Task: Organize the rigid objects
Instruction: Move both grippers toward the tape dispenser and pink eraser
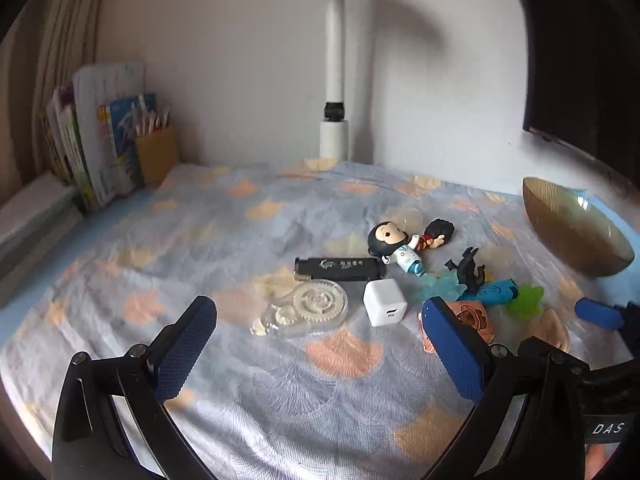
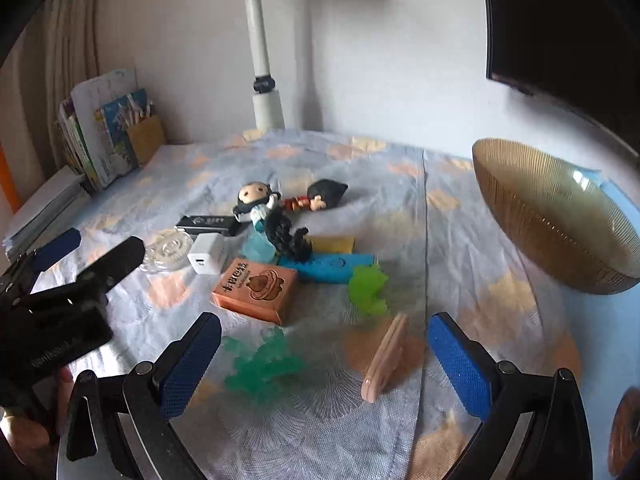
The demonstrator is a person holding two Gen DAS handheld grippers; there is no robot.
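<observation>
Left claw point(image 1: 320, 344) spread wide, gripping nothing, hovering low over the patterned cloth point(image 1: 240, 240) on the bench, just near of a clear tape dispenser point(image 1: 304, 308) and a white charger cube point(image 1: 384, 306). Right claw point(image 2: 324, 364) likewise spread and empty, with a translucent green toy point(image 2: 260, 364) and a pale, thin disc standing on edge point(image 2: 386, 356) between its blue pads point(image 2: 460, 364). Farther off, clustered mid-cloth: an orange box point(image 2: 256, 288), a blue bar point(image 2: 332, 266), a lime-green toy point(image 2: 368, 288), a yellow block point(image 2: 332, 244), a dark spiky figure point(image 2: 288, 236), a black stick point(image 2: 208, 224), a doll in white and teal point(image 2: 254, 200) and a second, dark-haired doll point(image 2: 320, 196), both lying down. At far right, well apart from the pile, a ribbed amber bowl point(image 2: 552, 216), nothing visible inside. At far left, books point(image 1: 100, 148) and a pencil holder point(image 1: 156, 156) against the wall; white lamp post point(image 1: 335, 80) at the back.
</observation>
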